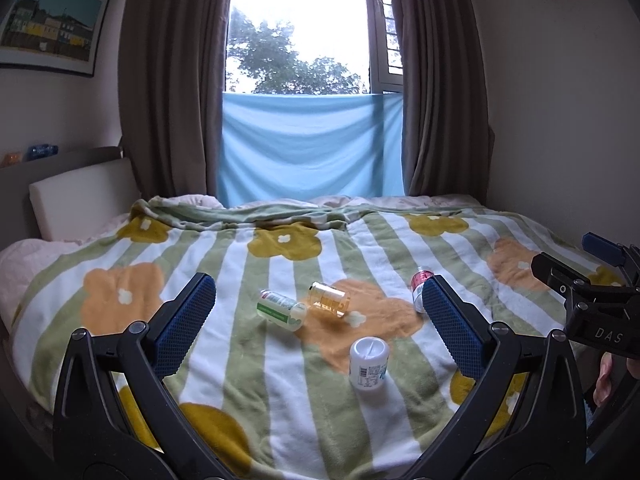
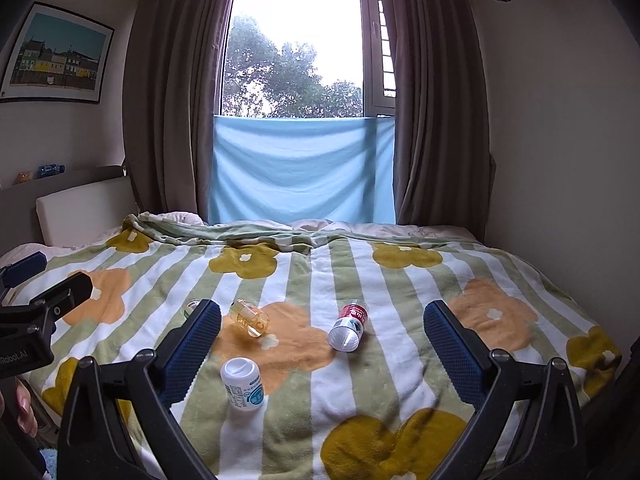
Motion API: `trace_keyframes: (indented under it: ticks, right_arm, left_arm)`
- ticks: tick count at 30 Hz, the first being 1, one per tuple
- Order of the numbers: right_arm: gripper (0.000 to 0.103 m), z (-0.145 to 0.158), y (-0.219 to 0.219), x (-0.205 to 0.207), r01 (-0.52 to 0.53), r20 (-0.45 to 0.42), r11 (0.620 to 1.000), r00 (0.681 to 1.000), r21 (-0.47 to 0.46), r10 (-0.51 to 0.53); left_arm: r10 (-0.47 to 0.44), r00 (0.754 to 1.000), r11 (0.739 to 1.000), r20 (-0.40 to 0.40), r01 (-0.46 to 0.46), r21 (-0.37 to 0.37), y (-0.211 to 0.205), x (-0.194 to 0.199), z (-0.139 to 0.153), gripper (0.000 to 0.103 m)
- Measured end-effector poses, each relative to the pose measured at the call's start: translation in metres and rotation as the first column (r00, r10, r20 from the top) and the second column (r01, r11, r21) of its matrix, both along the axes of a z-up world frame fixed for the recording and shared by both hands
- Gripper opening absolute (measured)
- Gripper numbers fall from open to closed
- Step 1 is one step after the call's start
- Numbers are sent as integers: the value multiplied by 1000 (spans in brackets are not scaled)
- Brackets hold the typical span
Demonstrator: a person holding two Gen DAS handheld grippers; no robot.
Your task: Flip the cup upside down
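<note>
I am looking at four small cups scattered on the flower-patterned blanket [image 1: 248, 412], and I am taking the amber cup [image 1: 330, 299] as the likeliest one to flip: it is lying on its side near the middle of the bed, on an orange flower. Just beside it, toward my left, the green-labelled cup [image 1: 281, 309] is lying on its side too; the red-labelled cup [image 2: 349, 325] is lying apart on the other side, its open mouth facing the right wrist camera. The white cup [image 2: 242, 383] nearest me is already standing with its closed end up. I am holding the left gripper [image 1: 318, 322] spread wide and empty above the blanket, and the right gripper [image 2: 322, 338] likewise wide apart, gripping nothing. To do this well, I judge I should be bringing one gripper down square across the amber cup's barrel, closing gently since the thin plastic may flex, then rotating it mouth-down and pressing it level, because the soft blanket could be tipping it over again.
</note>
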State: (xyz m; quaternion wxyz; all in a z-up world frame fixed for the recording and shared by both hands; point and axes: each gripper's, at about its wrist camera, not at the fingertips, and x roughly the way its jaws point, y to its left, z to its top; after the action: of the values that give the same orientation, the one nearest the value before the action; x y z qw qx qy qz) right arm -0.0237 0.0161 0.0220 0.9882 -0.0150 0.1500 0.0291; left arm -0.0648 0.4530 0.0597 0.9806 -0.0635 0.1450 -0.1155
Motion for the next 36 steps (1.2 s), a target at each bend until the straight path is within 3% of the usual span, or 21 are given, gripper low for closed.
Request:
trace_keyframes:
  ticks: [36]
  right_arm:
    - [101,-1,-9,4,17,9,1000,1000,-10,-17]
  left_arm:
    - [8,1000,1000,1,-8,-19,-9,2,0,103]
